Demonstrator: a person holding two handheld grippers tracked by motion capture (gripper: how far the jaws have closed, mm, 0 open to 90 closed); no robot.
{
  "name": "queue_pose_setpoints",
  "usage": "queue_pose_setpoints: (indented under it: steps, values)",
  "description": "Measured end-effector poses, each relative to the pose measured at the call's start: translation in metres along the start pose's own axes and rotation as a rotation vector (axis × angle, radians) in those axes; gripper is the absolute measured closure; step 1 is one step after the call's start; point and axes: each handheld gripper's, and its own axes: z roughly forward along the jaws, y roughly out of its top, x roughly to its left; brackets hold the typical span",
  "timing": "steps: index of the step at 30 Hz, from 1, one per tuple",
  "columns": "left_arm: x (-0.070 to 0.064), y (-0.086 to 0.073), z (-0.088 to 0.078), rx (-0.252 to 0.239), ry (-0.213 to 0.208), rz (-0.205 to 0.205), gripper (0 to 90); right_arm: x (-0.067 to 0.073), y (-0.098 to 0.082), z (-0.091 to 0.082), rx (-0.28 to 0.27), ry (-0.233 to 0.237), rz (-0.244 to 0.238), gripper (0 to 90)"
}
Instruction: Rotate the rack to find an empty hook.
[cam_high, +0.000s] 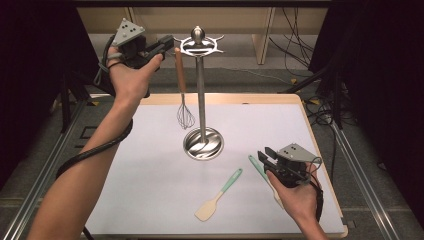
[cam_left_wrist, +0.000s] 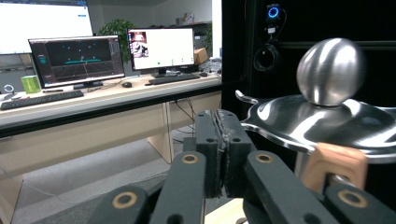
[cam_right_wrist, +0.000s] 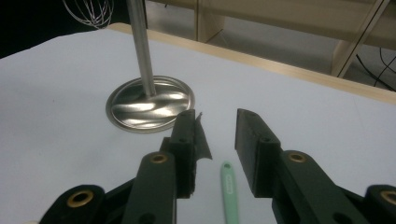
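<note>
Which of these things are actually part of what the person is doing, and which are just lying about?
Probably part of the job:
- tall steel utensil stand
- wooden-handled wire whisk hanging from it
- mint-handled spatula with cream blade on the mat
- second mint-handled utensil under the open right gripper
- left gripper, shut, beside the stand's top

Just lying about:
- computer monitors and keyboards behind
- floor cables
</note>
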Motion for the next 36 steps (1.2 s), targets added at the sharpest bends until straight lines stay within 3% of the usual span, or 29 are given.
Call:
queue_pose_setpoints:
  steps: [4,5,6,7,8,9,10,14,15,16,19,20,21,22,23,24,28,29,36]
  values:
    - [0.003,-0.004,-0.011,-0.005,0.011,-0.002,80.2,-0.002,0.0,-0.003,0.021,0.003,0.01,67.6]
    - [0.004,-0.006,-0.014,-0.002,0.015,-0.005,78.2,-0.003,-0.001,-0.002,-0.002,-0.009,-0.002,67.4]
    - [0.005,-0.01,-0.022,-0.004,0.017,-0.008,74.1,0.001,-0.002,-0.003,0.008,-0.015,0.063,67.0]
    - [0.005,-0.01,-0.022,-0.004,0.017,-0.008,71.3,0.001,-0.002,-0.003,0.008,-0.015,0.063,67.0]
    - [0.005,-0.012,-0.025,-0.003,0.016,-0.008,71.3,-0.003,-0.002,-0.002,-0.008,-0.012,0.027,66.8]
    - [0.005,-0.014,-0.029,-0.001,0.014,-0.012,68.2,-0.003,-0.002,-0.003,0.003,-0.013,0.036,66.7]
    - [0.004,-0.02,-0.037,0.002,0.003,-0.019,62.7,-0.004,-0.001,-0.004,0.027,0.0,0.025,66.4]
    - [0.003,-0.031,-0.05,0.029,-0.009,-0.049,55.0,-0.005,-0.001,-0.004,0.027,0.002,0.023,66.2]
    - [0.004,-0.035,-0.052,0.026,-0.026,-0.04,52.9,-0.005,-0.001,-0.004,0.025,0.003,0.014,66.1]
    - [0.004,-0.04,-0.056,0.035,-0.029,-0.047,51.1,-0.002,-0.002,-0.006,0.042,-0.006,0.055,65.9]
    - [0.001,-0.054,-0.066,0.073,-0.057,-0.059,44.7,-0.002,-0.003,-0.004,0.017,-0.018,0.056,65.5]
    - [0.0,-0.058,-0.069,0.091,-0.058,-0.051,44.7,-0.004,-0.004,-0.004,0.018,-0.005,0.044,65.5]
    - [-0.002,-0.062,-0.072,0.107,-0.064,-0.047,43.1,-0.002,-0.004,-0.006,0.029,-0.013,0.084,65.4]
    - [-0.004,-0.065,-0.074,0.116,-0.068,-0.055,41.4,-0.008,-0.004,-0.007,0.048,-0.007,0.034,65.3]
    - [-0.005,-0.069,-0.077,0.122,-0.073,-0.053,41.4,-0.008,-0.004,-0.007,0.048,-0.007,0.034,65.3]
    - [-0.01,-0.076,-0.082,0.141,-0.085,-0.042,40.4,-0.007,-0.004,-0.006,0.026,-0.012,0.054,65.3]
    - [-0.017,-0.086,-0.088,0.175,-0.112,-0.03,40.5,-0.008,-0.004,-0.007,0.021,-0.028,0.047,65.2]
    - [-0.019,-0.089,-0.09,0.183,-0.114,-0.027,40.9,-0.005,-0.004,-0.008,0.034,-0.027,0.088,65.2]
    - [-0.039,-0.107,-0.097,0.244,-0.141,-0.006,44.8,-0.005,-0.005,-0.009,0.033,-0.024,0.077,65.1]
